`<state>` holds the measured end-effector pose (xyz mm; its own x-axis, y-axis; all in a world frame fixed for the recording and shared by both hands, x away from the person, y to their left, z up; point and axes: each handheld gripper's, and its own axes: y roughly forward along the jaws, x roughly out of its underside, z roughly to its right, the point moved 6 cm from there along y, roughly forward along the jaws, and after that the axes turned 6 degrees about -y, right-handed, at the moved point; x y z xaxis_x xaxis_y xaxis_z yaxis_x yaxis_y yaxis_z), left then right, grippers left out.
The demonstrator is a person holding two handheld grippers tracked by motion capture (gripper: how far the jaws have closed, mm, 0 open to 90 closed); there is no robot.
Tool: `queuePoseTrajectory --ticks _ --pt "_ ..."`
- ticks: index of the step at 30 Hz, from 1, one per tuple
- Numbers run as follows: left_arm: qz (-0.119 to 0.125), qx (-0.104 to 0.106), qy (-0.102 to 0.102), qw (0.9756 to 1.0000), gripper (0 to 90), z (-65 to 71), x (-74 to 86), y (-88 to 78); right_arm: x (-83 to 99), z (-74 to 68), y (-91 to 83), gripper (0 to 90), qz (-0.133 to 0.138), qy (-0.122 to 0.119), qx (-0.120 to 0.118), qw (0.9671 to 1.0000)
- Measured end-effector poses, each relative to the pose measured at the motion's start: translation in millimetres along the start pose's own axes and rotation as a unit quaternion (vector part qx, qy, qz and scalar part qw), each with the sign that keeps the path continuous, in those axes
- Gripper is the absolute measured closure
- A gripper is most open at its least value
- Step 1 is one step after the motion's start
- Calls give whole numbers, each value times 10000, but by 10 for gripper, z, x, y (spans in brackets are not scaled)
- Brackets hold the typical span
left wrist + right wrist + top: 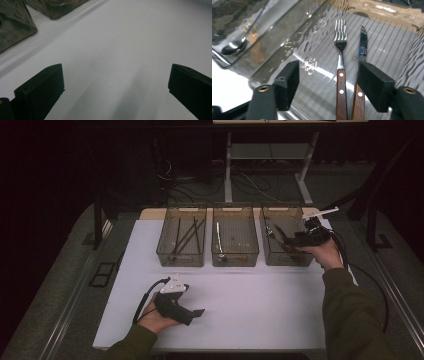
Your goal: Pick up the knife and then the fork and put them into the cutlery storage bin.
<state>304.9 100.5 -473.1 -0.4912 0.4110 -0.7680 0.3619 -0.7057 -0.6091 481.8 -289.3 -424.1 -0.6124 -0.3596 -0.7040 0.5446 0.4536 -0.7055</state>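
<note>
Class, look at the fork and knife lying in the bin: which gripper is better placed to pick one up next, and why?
The right gripper. It hangs open over the right bin, the fork between its jaws and the knife beside it. The left gripper rests open on the bare table, away from the bins.

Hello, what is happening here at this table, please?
A person sorts cutlery into three clear bins. The right gripper hangs over the right bin, fingers open; a wooden-handled fork and knife lie side by side on the bin's floor between them, not gripped. The middle bin holds a spoon. The left gripper rests open over the bare white table.
</note>
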Motion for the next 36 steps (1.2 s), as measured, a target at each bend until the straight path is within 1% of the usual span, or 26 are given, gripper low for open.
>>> queuePoseTrajectory --ticks 1,2,3,6,8,9,14,17,20,23,29,32,36 --pt "4 12 10 10000 0 -5 1 -2 -3 -15 -26 319 45 8 -22 10000" --pt "8 25 9 10000 0 -4 1 -3 -4 -38 -48 297 80 38 -115 9999" --pt "6 32 7 10000 0 -4 1 -1 -8 -58 -72 282 126 23 -158 9998" --pt "9 57 19 10000 0 6 1 7 -5 -138 -165 252 309 -113 -133 9994" --pt "-7 81 42 10000 0 14 7 1 5 -196 -221 213 462 -148 -196 9986" --pt "-5 83 40 10000 0 15 9 0 15 -225 -244 195 498 -147 -231 9984" --pt "-1 92 27 10000 0 16 5 0 105 -398 -353 183 633 -311 -352 9969" --pt "20 97 14 9999 0 20 1 -6 185 -468 -399 177 744 -373 -317 9960" --pt "37 98 9 9999 0 20 -1 -11 291 -540 -408 149 769 -398 -337 9957" --pt "62 115 -14 9999 0 20 -2 -20 391 -634 -414 148 752 -486 -332 9954" --pt "74 147 27 9999 0 19 -8 -34 554 -815 -428 143 815 -603 -354 9942" --pt "99 147 24 9998 0 20 -11 -49 627 -918 -423 143 876 -648 -453 9930" --pt "130 135 18 9998 0 17 -14 -59 747 -1023 -400 143 835 -758 -447 9926"
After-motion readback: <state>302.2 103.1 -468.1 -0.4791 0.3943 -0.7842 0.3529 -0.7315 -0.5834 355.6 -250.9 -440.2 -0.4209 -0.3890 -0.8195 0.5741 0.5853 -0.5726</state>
